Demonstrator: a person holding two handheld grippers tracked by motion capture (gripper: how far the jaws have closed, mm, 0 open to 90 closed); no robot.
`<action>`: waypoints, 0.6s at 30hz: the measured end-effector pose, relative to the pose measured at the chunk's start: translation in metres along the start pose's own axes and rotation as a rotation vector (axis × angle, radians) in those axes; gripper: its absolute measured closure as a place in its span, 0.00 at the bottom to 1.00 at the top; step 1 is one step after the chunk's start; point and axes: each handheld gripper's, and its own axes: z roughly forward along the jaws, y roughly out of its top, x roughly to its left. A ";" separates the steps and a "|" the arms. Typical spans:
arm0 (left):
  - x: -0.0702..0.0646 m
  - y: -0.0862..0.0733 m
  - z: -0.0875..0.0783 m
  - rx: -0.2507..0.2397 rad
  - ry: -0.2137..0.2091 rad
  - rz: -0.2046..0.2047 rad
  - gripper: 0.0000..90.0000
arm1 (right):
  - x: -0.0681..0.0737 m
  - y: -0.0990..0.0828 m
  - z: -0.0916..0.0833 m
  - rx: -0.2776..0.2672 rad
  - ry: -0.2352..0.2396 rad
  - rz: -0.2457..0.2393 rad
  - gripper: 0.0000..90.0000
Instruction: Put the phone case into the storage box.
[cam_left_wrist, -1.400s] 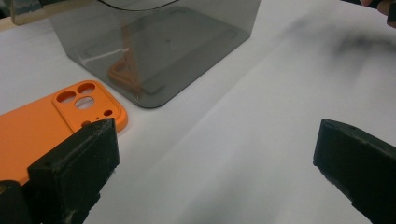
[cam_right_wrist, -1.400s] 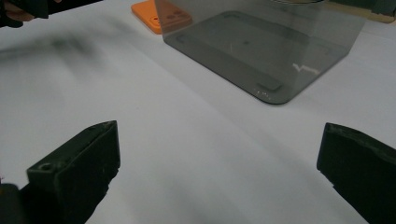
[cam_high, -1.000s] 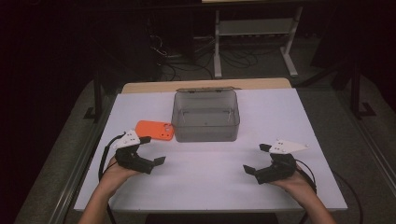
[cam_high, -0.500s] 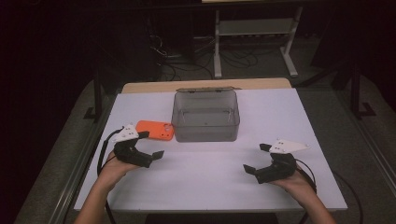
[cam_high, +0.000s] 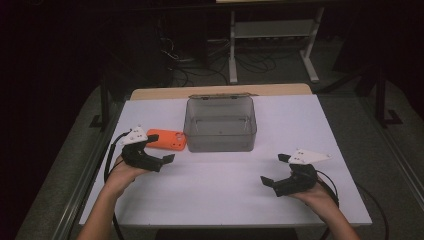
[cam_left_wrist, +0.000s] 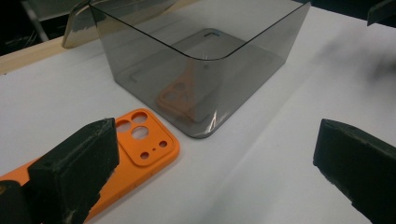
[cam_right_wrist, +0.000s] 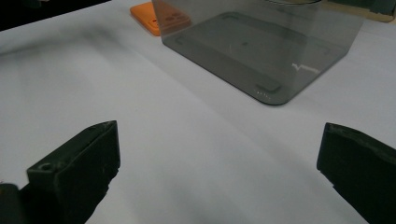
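Note:
An orange phone case (cam_high: 166, 139) lies flat on the white table, just left of a smoky clear plastic box (cam_high: 220, 138) that is empty. My left gripper (cam_high: 161, 148) hovers open at the case's near edge. In the left gripper view the case (cam_left_wrist: 140, 149) runs under the left jaw, and the box (cam_left_wrist: 154, 70) stands just beyond my left gripper (cam_left_wrist: 210, 172). My right gripper (cam_high: 274, 169) is open over bare table, near and to the right of the box. In the right gripper view my right gripper (cam_right_wrist: 219, 172) faces the box (cam_right_wrist: 280, 28) and the case (cam_right_wrist: 149, 14) beyond it.
The white table top (cam_high: 210, 195) ends in a wooden strip (cam_high: 165, 93) at the back. A metal rack (cam_high: 272, 30) and cables stand on the dark floor behind. The box's lid (cam_left_wrist: 77, 28) hangs open at its far side.
My left gripper has moved forward and slightly right, up to the orange phone case. My right gripper has stayed put.

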 end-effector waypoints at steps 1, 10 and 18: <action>0.000 0.000 0.000 0.000 0.000 0.000 0.00 | 0.000 0.000 0.000 0.000 0.000 0.000 0.00; 0.007 0.005 0.003 0.001 0.009 0.002 0.00 | 0.000 0.000 0.000 -0.001 0.000 0.001 0.00; 0.015 0.012 0.004 0.002 0.021 0.002 0.00 | 0.000 0.000 0.000 -0.003 0.001 0.002 0.00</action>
